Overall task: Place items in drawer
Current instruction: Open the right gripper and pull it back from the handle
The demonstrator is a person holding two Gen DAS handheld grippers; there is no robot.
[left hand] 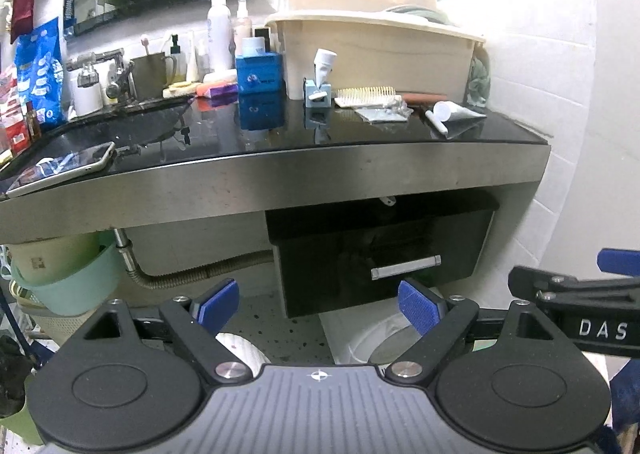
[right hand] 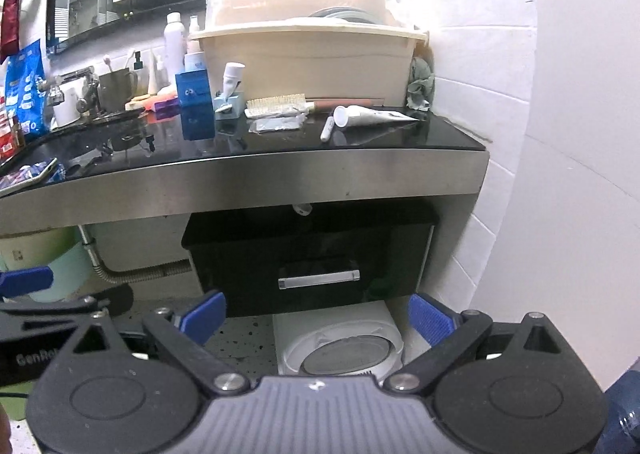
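Both tools, left tool (left hand: pixel 319 304) and right tool (right hand: pixel 317 317), gape empty just below the shut drawer (right hand: pixel 312 262), whose stiff, slick metal handle (right hand: pixel 319 278) suits pinching midway; the light, squashy tube (right hand: pixel 370 116) lies on the desk (right hand: pixel 280 169) above.

Counter (right hand: pixel 380 137) top: glossy black, mirror-like, reflecting things on it. Front edge (right hand: pixel 240 181): brushed metal, dull sheen. Drawer (right hand: pixel 312 250) front: glossy black; handle (right hand: pixel 319 278) bright metal. Pipe (right hand: pixel 144 273) under counter: corrugated metal. Tub (right hand: pixel 304 53): cream plastic, smooth. Tube (right hand: pixel 376 117): white plastic. Cloth (right hand: pixel 421 83) in corner: grey-green, crumpled. Wall (right hand: pixel 492 65): glossy white tile. Hand-held gripper pads (right hand: pixel 430 318): blue, ribbed; body matt black plastic.
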